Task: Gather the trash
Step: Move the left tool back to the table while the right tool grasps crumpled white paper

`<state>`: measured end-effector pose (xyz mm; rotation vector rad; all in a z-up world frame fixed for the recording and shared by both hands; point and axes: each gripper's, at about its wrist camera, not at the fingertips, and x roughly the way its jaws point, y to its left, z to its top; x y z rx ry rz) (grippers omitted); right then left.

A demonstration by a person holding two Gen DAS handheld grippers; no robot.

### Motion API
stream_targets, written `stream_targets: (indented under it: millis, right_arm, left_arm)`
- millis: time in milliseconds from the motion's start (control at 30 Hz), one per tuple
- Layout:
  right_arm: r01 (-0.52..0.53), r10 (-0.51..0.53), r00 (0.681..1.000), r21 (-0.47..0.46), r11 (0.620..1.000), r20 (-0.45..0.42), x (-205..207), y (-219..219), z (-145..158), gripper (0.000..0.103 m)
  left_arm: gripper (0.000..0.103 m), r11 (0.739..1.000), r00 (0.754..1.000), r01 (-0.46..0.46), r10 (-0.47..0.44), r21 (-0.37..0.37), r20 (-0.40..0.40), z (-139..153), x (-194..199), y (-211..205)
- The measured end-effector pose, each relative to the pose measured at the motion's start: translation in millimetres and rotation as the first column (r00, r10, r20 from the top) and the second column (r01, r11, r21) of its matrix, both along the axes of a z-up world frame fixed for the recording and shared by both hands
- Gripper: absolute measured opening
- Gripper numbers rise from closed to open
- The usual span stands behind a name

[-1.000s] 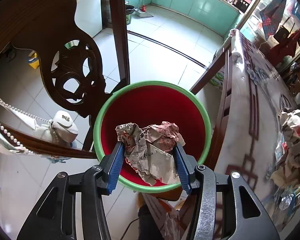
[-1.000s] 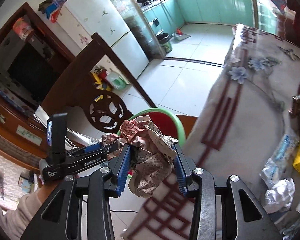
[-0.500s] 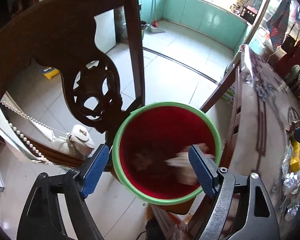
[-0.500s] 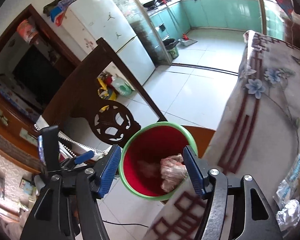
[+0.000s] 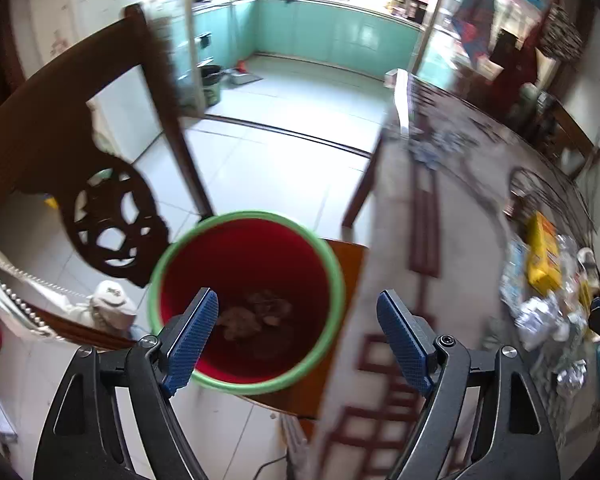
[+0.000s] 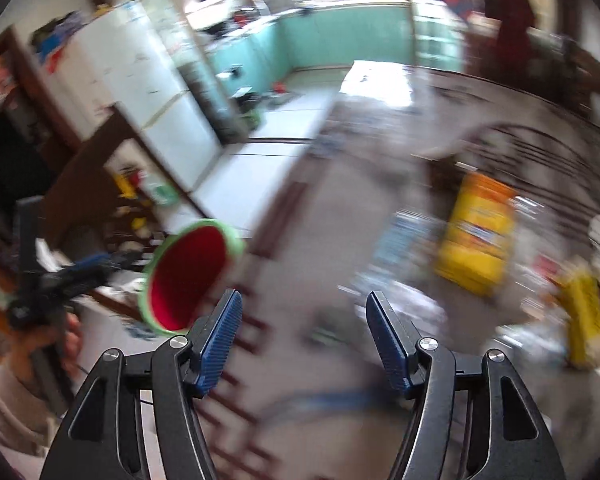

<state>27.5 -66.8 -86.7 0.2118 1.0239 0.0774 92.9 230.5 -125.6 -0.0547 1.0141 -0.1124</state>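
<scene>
A red bin with a green rim [image 5: 316, 256] stands beside the table and holds crumpled paper wads [image 5: 256, 314] at its bottom. My left gripper [image 5: 298, 338] is open and empty above the bin's right side and the table edge. My right gripper [image 6: 304, 336] is open and empty over the table; the bin [image 6: 188, 276] lies to its left. Trash is piled on the table: a yellow packet [image 5: 542, 256], foil and plastic wrappers [image 5: 540, 316], and yellow packets [image 6: 476, 236] in the blurred right wrist view.
A carved dark wooden chair [image 5: 100, 184] stands left of the bin, with a white bag [image 5: 108, 304] on its seat. The patterned table [image 5: 452, 240] fills the right. The left gripper and hand [image 6: 56, 292] show at the left of the right wrist view.
Both grippers opened and dropped their paper wads into the bin. Both have since swung right, towards the table and its trash pile.
</scene>
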Motion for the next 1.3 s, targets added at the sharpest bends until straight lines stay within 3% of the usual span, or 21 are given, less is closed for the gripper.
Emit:
stream_targets:
  millis: [133,267,433,700,733,767,867,1033,1300]
  right_arm:
    - [0.140,-0.141,0.990,-0.035,0.989,-0.027,-41,-71,1,0.064]
    - [0.215,-0.218,0.972,-0.046,0.976,-0.083,-74,-129,-5,0.064]
    - [0.161,-0.168,0.970,-0.050,0.986,-0.177,-93,-161,-27,0.064]
    - [0.017,-0.004,0.962,0.045,0.999,-0.273,-94,-157,-76,0.064]
    - [0.004,0.009,0.962,0.046,0.999,-0.274,-94,-155,-79,0.062]
    - [-0.013,0.026,0.963,0.049,0.999,-0.269,-94,-154,-83,0.049]
    - [-0.035,0.056,0.967,0.086,0.996,-0.249,-93,-158,-81,0.042]
    - [0.005,0.019,0.980,0.119,0.993,-0.197,-97,-182,-65,0.040]
    - [0.183,-0.175,0.982,0.116,0.976,-0.077,-94,-235,-25,0.040]
  left_arm:
    - [0.082,0.999,0.998,0.051,-0.051,-0.014,-0.021,0,-8,-38]
    - [0.082,0.993,0.993,0.112,-0.112,-0.024,-0.026,4,-22,-81]
    - [0.082,0.984,0.984,0.174,-0.175,-0.040,-0.033,6,-41,-129]
    - [0.082,0.977,0.976,0.207,-0.210,-0.051,-0.061,2,-50,-186]
    - [0.082,0.976,0.975,0.211,-0.213,-0.047,-0.062,2,-50,-192]
    - [0.082,0.976,0.974,0.214,-0.217,-0.043,-0.063,3,-50,-197]
    - [0.082,0.976,0.975,0.217,-0.219,-0.034,-0.049,9,-52,-208]
    - [0.082,0.976,0.974,0.219,-0.219,-0.013,-0.051,8,-48,-222]
    - [0.082,0.972,0.968,0.233,-0.234,-0.016,-0.092,-9,-36,-249]
